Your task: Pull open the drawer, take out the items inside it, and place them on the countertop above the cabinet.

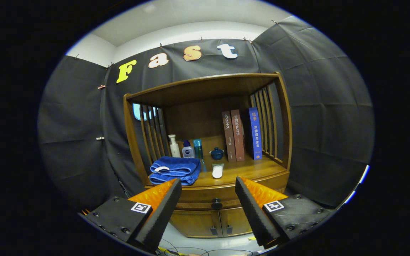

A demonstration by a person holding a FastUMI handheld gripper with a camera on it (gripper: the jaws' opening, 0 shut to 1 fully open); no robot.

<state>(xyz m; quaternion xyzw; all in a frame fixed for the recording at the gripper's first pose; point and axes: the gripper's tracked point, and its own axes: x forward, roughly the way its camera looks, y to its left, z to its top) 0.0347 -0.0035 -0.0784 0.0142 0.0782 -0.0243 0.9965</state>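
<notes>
While the gripper [208,186] hangs in front of the wooden cabinet [208,199], its two black fingers [162,209] are spread wide and hold nothing; the drawer [205,199] sits closed between the fingertips and a bit beyond them; its dark round knob [216,203] shows in the gap between the fingers; nothing touches the knob; what is inside the drawer cannot be seen.

Under the drawer are two small doors [210,222] with little dark handles; they are shut too.

Above the drawer is the countertop [255,167], a flat wooden shelf with a roof over it and thin wooden bars on both sides; a folded blue towel [175,170] lies on the left part, just past the left fingertip; a white tube [217,171] lies near the front, beside the towel; behind the towel stand a white pump bottle [174,146], a small bottle with a blue label [188,149] and a tall teal bottle [198,149], all close together; a little blue pot with a lid [216,153] sits in the middle at the back; two brown books [233,136] and one blue book [255,133] stand upright on the right, side by side.
</notes>
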